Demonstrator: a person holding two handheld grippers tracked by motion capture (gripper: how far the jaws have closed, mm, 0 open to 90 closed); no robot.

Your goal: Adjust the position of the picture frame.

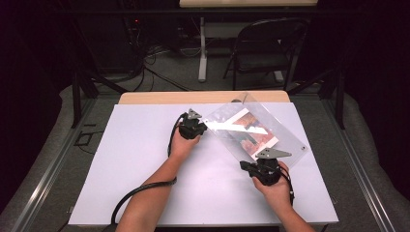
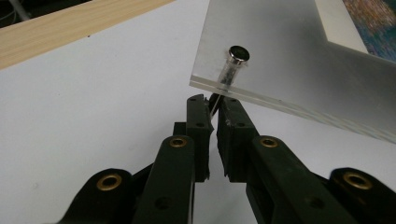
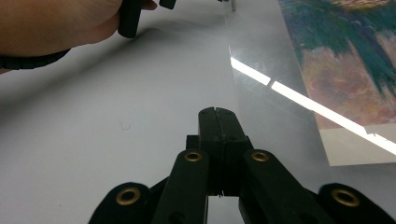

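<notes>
Left gripper (image 2: 211, 109): jaws nearly together, pinching the thin lower end of a corner pin (image 2: 232, 66) under the clear acrylic frame (image 2: 280, 60). Right gripper (image 3: 218, 113): jaws pressed fully together, nothing between them, tips resting on the frame's near edge. Frame lying askew on the white table cover (image 1: 145, 159), toward the right and far side, tilted up at the left gripper's corner, with 1 printed picture (image 1: 251, 130) sandwiched inside. Probably stiff, fairly heavy, slick and easily scratched; best taken by the edges or corner pins, never the faces. Beyond, a folding chair (image 1: 263, 48).
</notes>
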